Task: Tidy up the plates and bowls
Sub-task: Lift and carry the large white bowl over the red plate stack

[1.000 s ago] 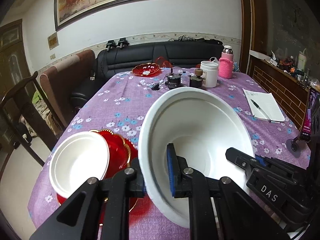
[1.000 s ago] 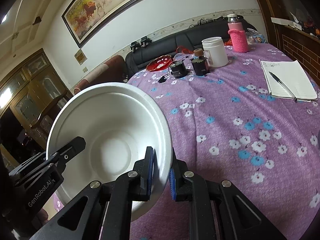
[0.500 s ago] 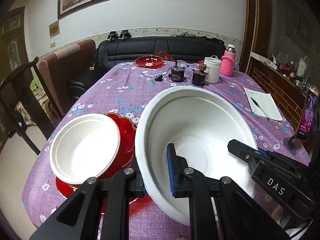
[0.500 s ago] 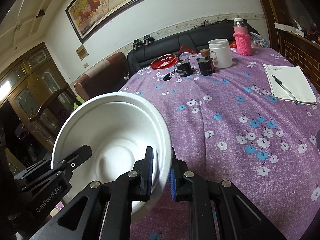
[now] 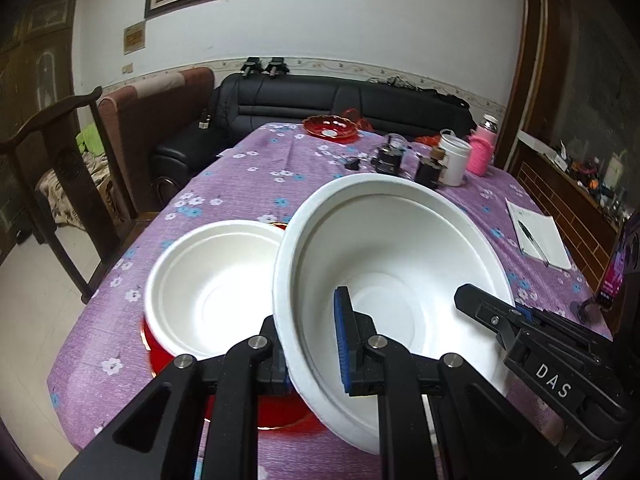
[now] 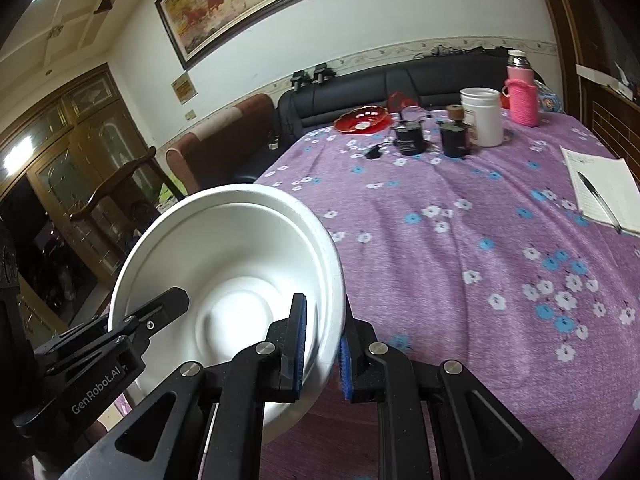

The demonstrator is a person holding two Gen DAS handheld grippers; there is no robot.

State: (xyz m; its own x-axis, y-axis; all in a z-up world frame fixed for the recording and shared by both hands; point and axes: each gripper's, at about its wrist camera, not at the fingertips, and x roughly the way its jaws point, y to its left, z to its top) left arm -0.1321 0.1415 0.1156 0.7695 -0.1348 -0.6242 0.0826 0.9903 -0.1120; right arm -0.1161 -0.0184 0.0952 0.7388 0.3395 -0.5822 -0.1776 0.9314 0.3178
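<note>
1. Large bowl: white, tilted, held above the desk, its rim overlapping the near right edge of the small bowl.
2. Left tongs: pinching the large bowl's near-left rim, one pad inside the wall and one outside.
3. Right tongs: pinching the same bowl's opposite rim, blue pads on either side of the wall.
4. Small bowl: white, upright, resting on a red plate left of the large bowl.
5. Red dish: far beyond the large bowl, at the desk's back edge.
6. Notebook with pen: right of the large bowl.
</note>
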